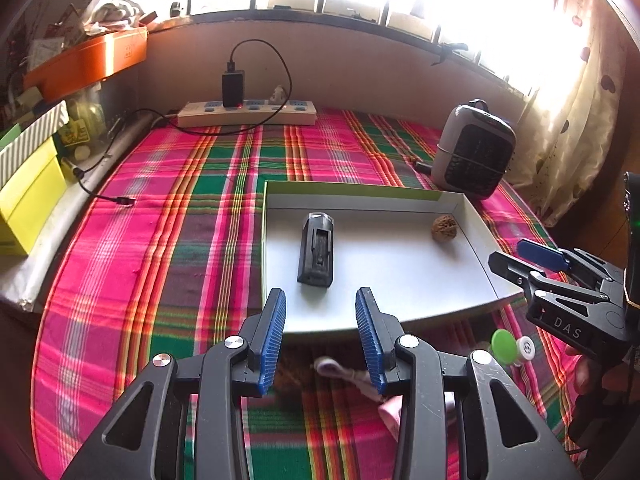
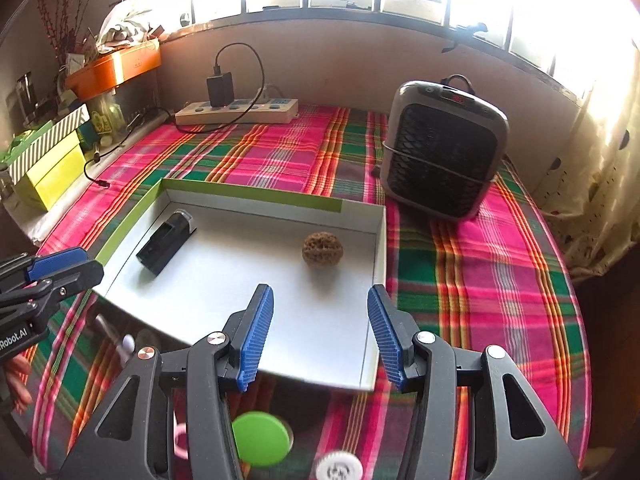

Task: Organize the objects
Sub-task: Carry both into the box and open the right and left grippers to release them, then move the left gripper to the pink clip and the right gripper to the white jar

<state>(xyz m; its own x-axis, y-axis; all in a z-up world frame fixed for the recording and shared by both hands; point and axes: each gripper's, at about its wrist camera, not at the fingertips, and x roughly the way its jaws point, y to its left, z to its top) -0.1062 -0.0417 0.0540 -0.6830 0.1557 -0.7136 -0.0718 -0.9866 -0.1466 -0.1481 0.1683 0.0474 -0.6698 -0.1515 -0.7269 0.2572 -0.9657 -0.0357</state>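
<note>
A white tray (image 1: 480, 264) (image 2: 360, 216) with a green rim lies on the plaid cloth. In it are a black oblong device (image 1: 316, 254) (image 2: 166, 246) on the left and a brown walnut (image 1: 444, 226) (image 2: 323, 250) near the far right corner. My left gripper (image 1: 320, 292) (image 2: 86, 262) hovers open over the tray's near edge, just short of the device, with nothing between its blue pads. My right gripper (image 2: 320, 289) (image 1: 508, 254) is open too and holds nothing, in front of the walnut. A green-and-white twin-cap case (image 1: 512, 344) (image 2: 260, 438) rests on the cloth below the tray.
A pink and white soft item (image 1: 336, 366) lies under the left gripper. A grey heater (image 1: 474, 150) (image 2: 440, 152) stands at the back right. A power strip (image 1: 246, 114) with a black charger and cable sits at the back, and yellow boxes (image 1: 28, 196) are stacked at the left.
</note>
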